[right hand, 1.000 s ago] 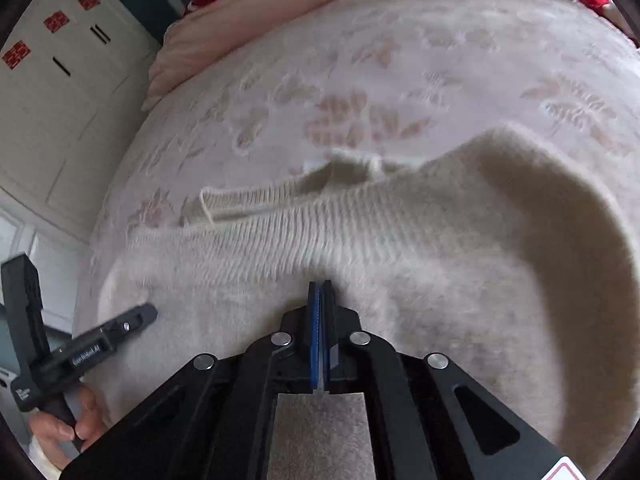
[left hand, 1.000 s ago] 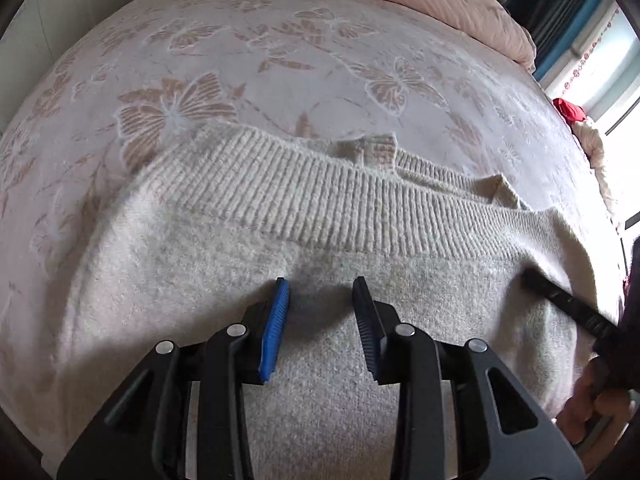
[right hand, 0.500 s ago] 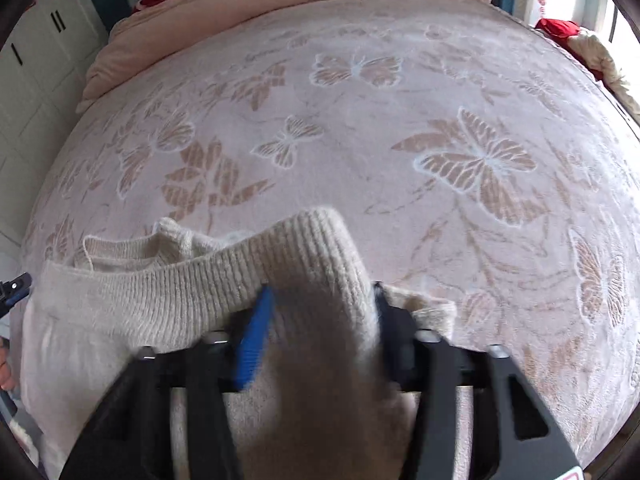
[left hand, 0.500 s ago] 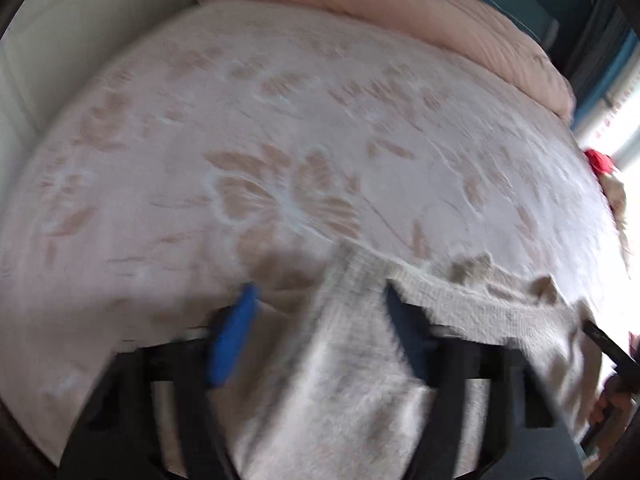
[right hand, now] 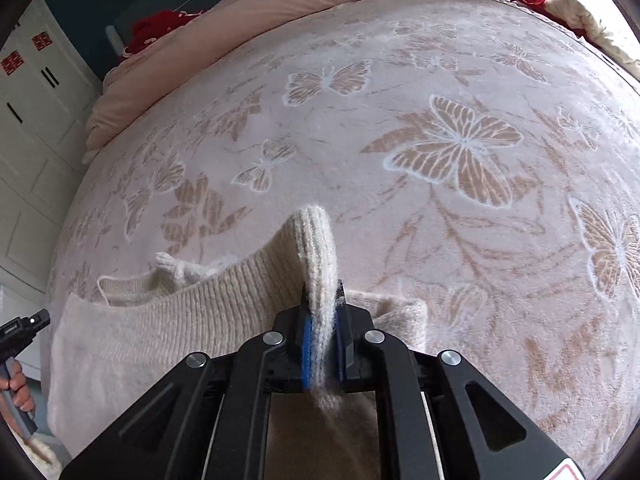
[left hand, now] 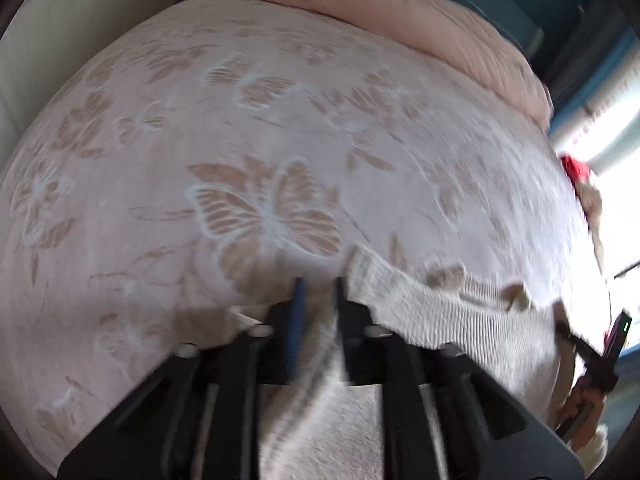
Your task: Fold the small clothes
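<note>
A cream knitted sweater (right hand: 168, 328) lies on the bed, ribbed hem toward the far side. My right gripper (right hand: 322, 320) is shut on the sweater's right hem corner, and a ribbed fold sticks up between the pads. In the blurred left wrist view the sweater (left hand: 460, 320) runs to the right, and my left gripper (left hand: 318, 292) has its jaws nearly together on the left hem corner. The other gripper shows at the edge of each view, on the right (left hand: 600, 356) and on the left (right hand: 20, 332).
The bed has a pink blanket with butterfly patterns (right hand: 460, 148). A folded pink duvet (right hand: 280, 20) lies along the far side. Red fabric (right hand: 156, 32) sits behind it. White cabinets (right hand: 28, 120) stand to the left.
Both grippers moved from the sweater's middle out to its hem corners. The right one opened, then shut on the right corner. The left one narrowed onto the left corner.
</note>
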`<act>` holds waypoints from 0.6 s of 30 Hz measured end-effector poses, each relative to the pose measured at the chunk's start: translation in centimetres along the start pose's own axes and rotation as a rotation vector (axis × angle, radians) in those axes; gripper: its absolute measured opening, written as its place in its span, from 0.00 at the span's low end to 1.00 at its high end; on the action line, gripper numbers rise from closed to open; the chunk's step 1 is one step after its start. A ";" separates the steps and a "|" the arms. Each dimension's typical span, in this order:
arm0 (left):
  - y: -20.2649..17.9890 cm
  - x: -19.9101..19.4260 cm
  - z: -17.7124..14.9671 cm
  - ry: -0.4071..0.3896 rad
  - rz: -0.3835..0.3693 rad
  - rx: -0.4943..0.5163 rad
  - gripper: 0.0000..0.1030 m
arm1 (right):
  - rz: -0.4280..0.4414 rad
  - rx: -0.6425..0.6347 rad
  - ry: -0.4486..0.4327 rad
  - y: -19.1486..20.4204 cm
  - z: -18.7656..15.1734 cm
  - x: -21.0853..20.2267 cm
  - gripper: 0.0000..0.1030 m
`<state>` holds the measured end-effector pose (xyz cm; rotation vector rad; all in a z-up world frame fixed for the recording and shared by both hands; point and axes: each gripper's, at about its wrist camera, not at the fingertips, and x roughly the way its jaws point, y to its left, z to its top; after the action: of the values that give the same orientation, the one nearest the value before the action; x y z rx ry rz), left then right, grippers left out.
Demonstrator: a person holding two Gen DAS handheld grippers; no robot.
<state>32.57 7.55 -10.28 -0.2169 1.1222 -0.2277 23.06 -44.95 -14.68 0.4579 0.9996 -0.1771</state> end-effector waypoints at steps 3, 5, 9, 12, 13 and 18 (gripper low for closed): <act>-1.5 2.3 -0.1 0.036 0.030 0.038 0.68 | 0.002 0.007 0.000 0.2 0.0 -0.2 0.11; -1.6 4.4 0.2 0.073 0.101 0.028 0.68 | 0.016 0.019 0.004 0.2 0.4 -0.4 0.14; -1.5 5.4 -0.1 0.112 0.012 -0.010 0.18 | 0.010 0.002 0.007 0.7 0.2 -0.3 0.15; -2.2 2.7 -0.1 0.042 0.003 0.015 0.07 | 0.024 -0.016 -0.032 1.7 0.2 -1.6 0.09; -2.2 1.3 0.1 0.005 0.010 0.019 0.07 | 0.045 -0.004 -0.073 1.9 0.3 -2.8 0.09; -0.8 -2.8 1.4 -0.076 0.055 0.013 0.07 | 0.073 0.017 -0.229 2.3 1.2 -6.6 0.07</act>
<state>32.65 7.65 -7.08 -0.1821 1.0492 -0.1764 21.26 -43.91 -7.89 0.4778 0.7570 -0.1687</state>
